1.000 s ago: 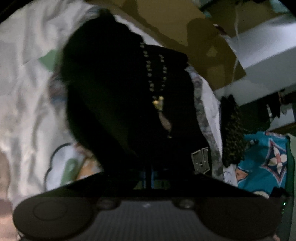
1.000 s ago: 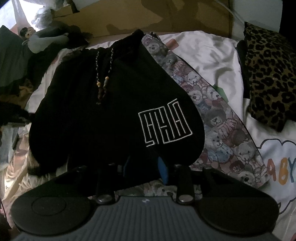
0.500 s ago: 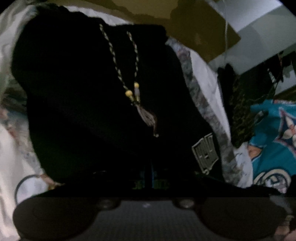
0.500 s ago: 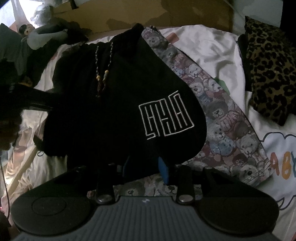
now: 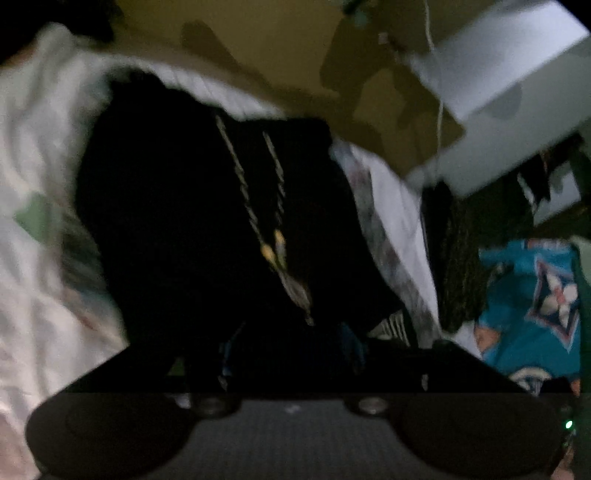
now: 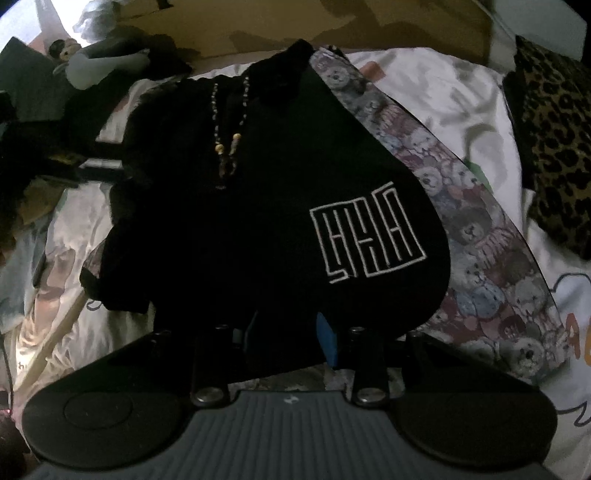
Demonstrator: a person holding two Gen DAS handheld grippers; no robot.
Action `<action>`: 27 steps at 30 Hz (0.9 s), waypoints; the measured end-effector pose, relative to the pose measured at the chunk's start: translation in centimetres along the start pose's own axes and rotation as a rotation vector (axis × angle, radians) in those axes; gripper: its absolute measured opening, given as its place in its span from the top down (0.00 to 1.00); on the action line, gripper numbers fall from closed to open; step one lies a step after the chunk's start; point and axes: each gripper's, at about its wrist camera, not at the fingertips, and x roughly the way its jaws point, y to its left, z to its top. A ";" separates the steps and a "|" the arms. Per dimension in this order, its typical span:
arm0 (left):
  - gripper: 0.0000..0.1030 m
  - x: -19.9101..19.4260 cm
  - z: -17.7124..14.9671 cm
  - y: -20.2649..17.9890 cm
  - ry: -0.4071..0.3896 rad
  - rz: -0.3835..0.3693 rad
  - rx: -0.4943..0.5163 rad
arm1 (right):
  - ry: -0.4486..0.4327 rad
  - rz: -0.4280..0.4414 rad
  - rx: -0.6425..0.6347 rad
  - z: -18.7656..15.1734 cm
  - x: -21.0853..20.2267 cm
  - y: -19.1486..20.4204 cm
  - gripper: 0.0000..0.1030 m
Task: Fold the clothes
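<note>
A black hoodie [image 6: 280, 192] with a white maze-like logo [image 6: 365, 236] and beaded drawstrings [image 6: 227, 147] lies on the bed over a teddy-bear print cloth [image 6: 480, 251]. My right gripper [image 6: 286, 332] is shut on the hoodie's near edge, its blue pads [image 6: 327, 339] pinching the black cloth. In the blurred left wrist view the hoodie [image 5: 184, 221] fills the middle, drawstrings [image 5: 273, 236] hanging toward me. My left gripper [image 5: 291, 350] sits at its near edge, dark; its blue pads look spread with black cloth between.
A white printed bedsheet [image 6: 443, 92] covers the bed. A leopard-print pillow [image 6: 554, 147] lies at the right. A grey stuffed toy [image 6: 99, 62] lies at the back left. A brown headboard [image 6: 332, 22] runs behind. A teal patterned cloth [image 5: 535, 302] lies at the right.
The left side of the hoodie has been drawn in toward the middle, narrowing it. The left wrist view swung and blurred; its pads look wider apart. The right gripper held still.
</note>
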 end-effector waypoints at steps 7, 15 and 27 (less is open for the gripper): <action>0.46 -2.8 -0.2 5.6 -0.068 0.180 -0.084 | -0.013 -0.001 0.004 -0.3 -0.5 -0.2 0.58; 0.44 -1.4 -2.7 9.3 -0.013 0.212 -0.239 | -0.005 -0.007 0.025 -0.8 -0.5 -0.7 0.58; 0.48 2.3 -5.0 8.6 0.076 0.088 -0.266 | 0.000 0.001 -0.012 -0.6 -0.1 0.6 0.57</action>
